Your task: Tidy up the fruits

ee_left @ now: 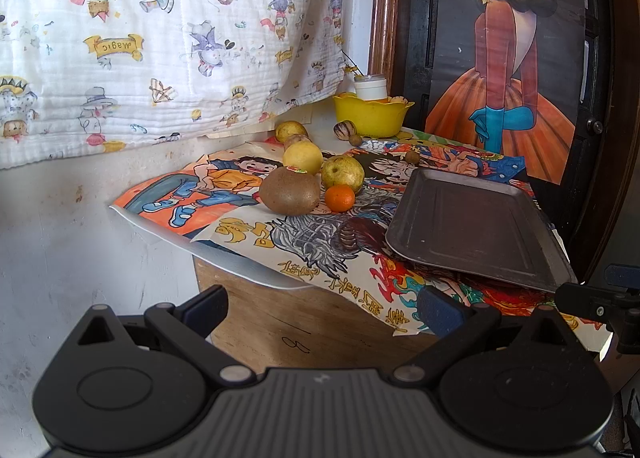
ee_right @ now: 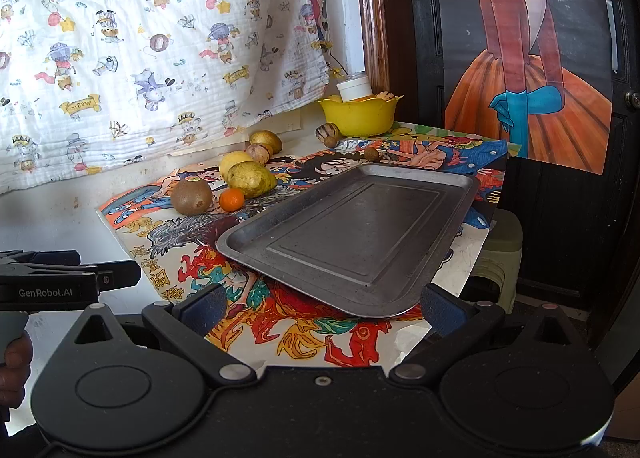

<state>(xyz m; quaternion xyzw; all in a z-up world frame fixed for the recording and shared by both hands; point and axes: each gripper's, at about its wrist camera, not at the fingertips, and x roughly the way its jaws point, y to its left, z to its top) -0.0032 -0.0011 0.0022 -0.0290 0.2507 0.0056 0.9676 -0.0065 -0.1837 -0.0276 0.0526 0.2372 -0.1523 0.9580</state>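
Hanging along the wall, a white cartoon-print cloth [ee_left: 160,38]; taped to the dark door, a poster of a girl in an orange skirt [ee_right: 528,70]; spread over the wooden desk [ee_left: 304,322], colourful drawn paper sheets [ee_right: 304,322]; beside the desk, a pale green stool [ee_right: 500,258].
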